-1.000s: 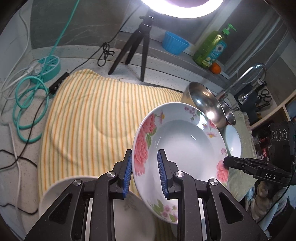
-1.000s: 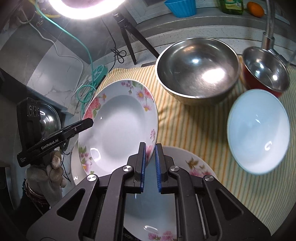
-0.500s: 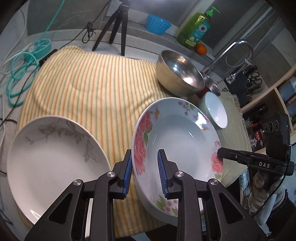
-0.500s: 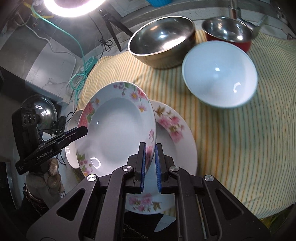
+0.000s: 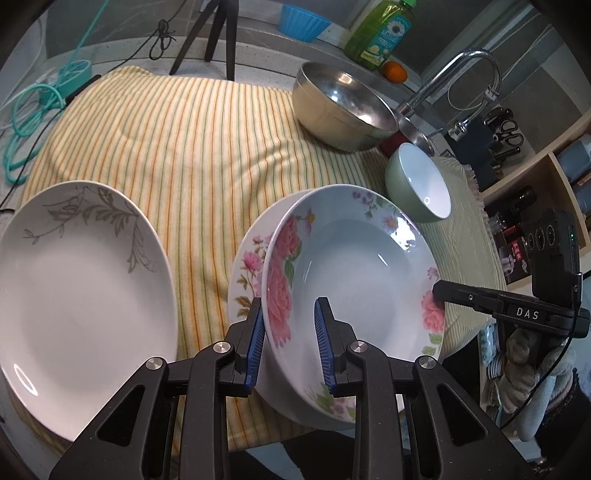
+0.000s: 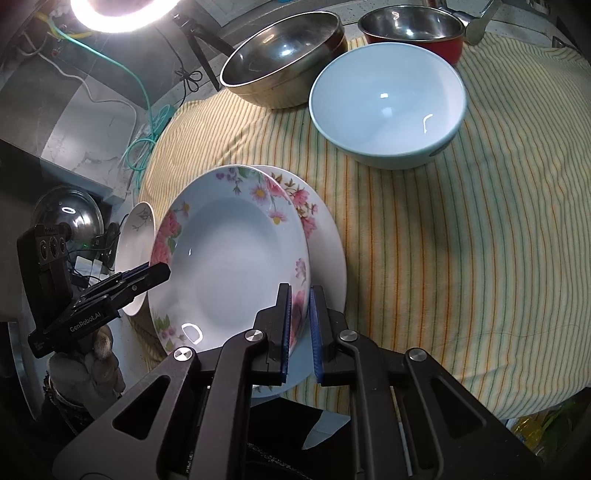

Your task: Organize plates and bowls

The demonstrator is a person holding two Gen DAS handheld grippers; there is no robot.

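Observation:
A deep floral plate (image 5: 354,280) (image 6: 229,258) is held between both grippers, tilted over a second floral plate (image 5: 251,266) (image 6: 325,236) on the striped cloth. My right gripper (image 6: 300,325) is shut on its right rim. My left gripper (image 5: 289,339) straddles its left rim with the jaws apart, the pads not pressing. In the right wrist view the left gripper (image 6: 147,273) shows at the plate's far rim. A white plate with grey leaves (image 5: 77,280) lies at the left. A pale green bowl (image 5: 421,184) (image 6: 388,107) stands behind.
A large steel bowl (image 5: 343,107) (image 6: 284,66) and a red-sided steel pot (image 6: 413,29) stand at the back. A tripod (image 5: 218,33), teal cable (image 5: 29,107), soap bottle (image 5: 376,33) and faucet (image 5: 458,74) ring the cloth. Shelves (image 5: 535,177) are at the right.
The floral plate has come down and toward the near edge, over the second floral plate. The cameras pulled back, so the grey-leaf plate and green bowl show more fully.

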